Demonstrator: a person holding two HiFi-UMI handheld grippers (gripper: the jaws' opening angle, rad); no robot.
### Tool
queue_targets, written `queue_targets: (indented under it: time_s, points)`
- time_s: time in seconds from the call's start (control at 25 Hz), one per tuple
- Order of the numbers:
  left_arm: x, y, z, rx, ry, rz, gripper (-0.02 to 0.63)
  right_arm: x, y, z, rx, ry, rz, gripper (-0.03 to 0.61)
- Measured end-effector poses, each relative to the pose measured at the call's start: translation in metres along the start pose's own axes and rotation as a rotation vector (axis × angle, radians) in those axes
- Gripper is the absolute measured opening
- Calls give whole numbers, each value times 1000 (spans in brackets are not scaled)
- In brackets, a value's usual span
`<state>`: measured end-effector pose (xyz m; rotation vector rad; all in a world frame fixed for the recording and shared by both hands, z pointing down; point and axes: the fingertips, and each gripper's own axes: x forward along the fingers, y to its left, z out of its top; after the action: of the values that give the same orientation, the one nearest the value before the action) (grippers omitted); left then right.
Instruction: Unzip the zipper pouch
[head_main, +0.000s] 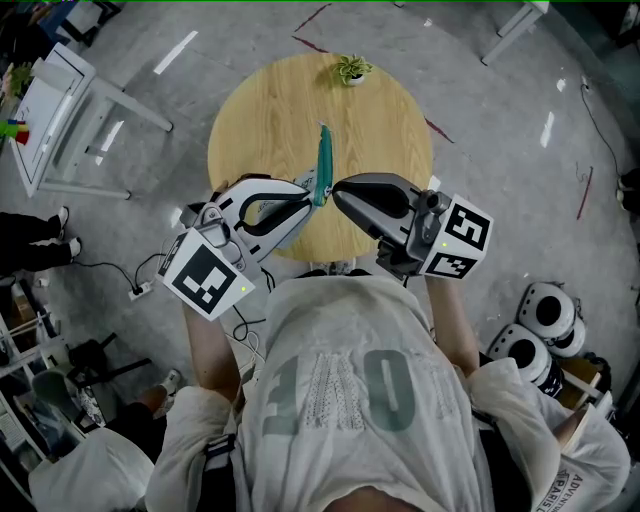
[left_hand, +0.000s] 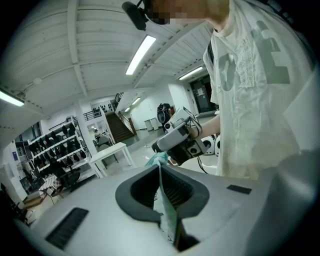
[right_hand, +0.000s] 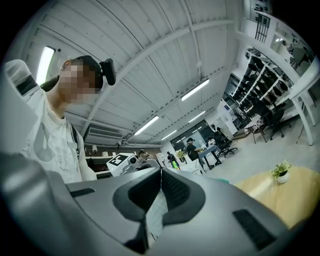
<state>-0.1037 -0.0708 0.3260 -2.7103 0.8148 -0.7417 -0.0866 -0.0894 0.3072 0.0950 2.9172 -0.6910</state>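
Above a round wooden tabletop (head_main: 270, 100) we hold the teal zipper pouch (head_main: 324, 165) on edge, left tongs (head_main: 310, 193) clamped on its near end, right tongs (head_main: 338, 190) pinched shut on it just beside them, and the zipper, we judge, not yet drawn.

The head view looks steeply down from high above the round wooden table (head_main: 270, 110), taking in its whole top. The left gripper view sits close behind its jaws over the table's near edge, tilted up, facing the right gripper (left_hand: 159, 149). The right gripper view, equally close, faces back across the table; with the head view it shares the potted plant (right_hand: 281, 171) at the table's far edge.
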Motion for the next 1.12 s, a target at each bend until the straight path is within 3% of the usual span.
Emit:
queue_targets:
  time_s: [0.4, 0.72, 1.12]
  points:
    - [4, -31, 6, 55, -25, -74, 31, -11, -2, -15, -31, 75, 3, 32]
    - [-8, -38, 21, 33, -91, -89, 31, -29, -29, -20, -35, 78, -120, 32]
    - [-25, -44, 29, 32, -103, -88, 31, -51, -60, -18, -92, 101, -267, 32]
